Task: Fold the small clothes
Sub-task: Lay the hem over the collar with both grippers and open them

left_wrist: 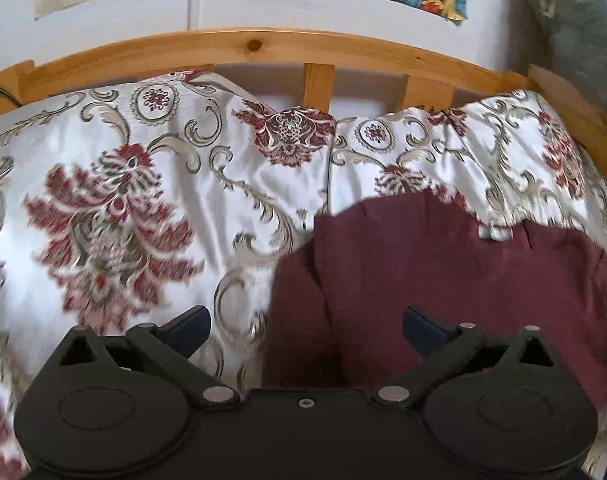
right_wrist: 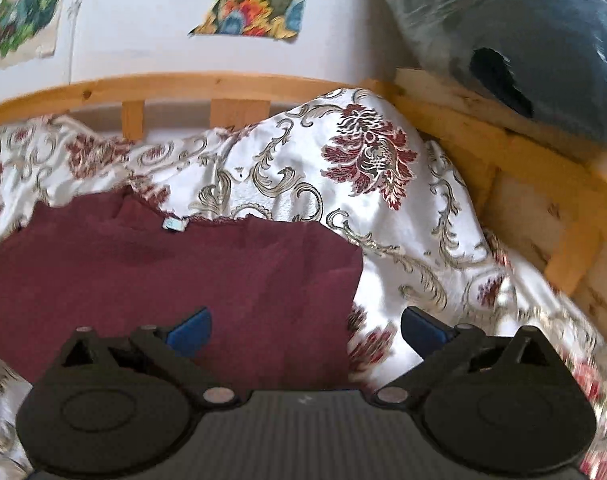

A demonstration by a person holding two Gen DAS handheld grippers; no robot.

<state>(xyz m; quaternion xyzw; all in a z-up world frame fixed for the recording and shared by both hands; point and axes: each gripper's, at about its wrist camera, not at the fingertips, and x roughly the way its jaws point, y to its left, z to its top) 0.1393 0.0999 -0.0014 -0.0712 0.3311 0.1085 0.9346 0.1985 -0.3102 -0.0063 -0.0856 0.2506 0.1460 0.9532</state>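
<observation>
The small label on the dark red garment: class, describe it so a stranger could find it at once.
Start at the pine-slatted wooden bed rail, then drop to the white floral bedspread. On it lies the plain maroon knit garment; at its far edge sits the small pale rectangular label, the only light patch on that cloth.

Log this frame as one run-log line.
left gripper: open, empty | right gripper: open, empty | maroon garment: flat on floral bedspread, label at far edge
</observation>
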